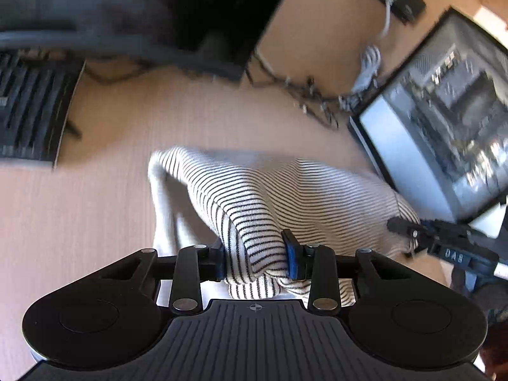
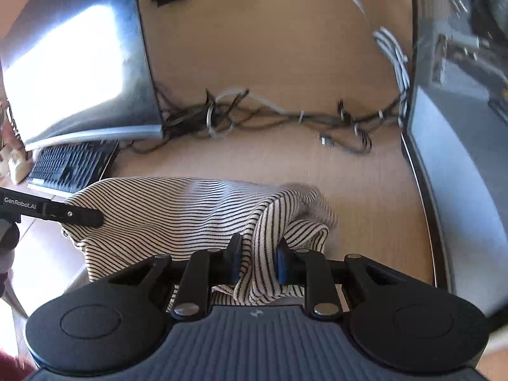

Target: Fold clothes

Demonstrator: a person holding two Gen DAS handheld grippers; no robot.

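Note:
A white garment with thin black stripes (image 1: 270, 197) hangs between my two grippers above the wooden desk (image 1: 111, 209). My left gripper (image 1: 255, 257) is shut on a bunched fold of it between the blue pads. My right gripper (image 2: 257, 258) is shut on another bunched fold of the striped garment (image 2: 177, 209). The right gripper also shows at the right edge of the left wrist view (image 1: 412, 231), against the cloth. The left gripper shows at the left of the right wrist view (image 2: 76, 216), against the cloth.
A black keyboard (image 1: 28, 111) lies at the left and a monitor (image 1: 444, 120) stands at the right. In the right wrist view a monitor (image 2: 73, 66) and keyboard (image 2: 70, 165) are left, tangled cables (image 2: 270, 114) lie behind, another monitor (image 2: 460, 158) is right.

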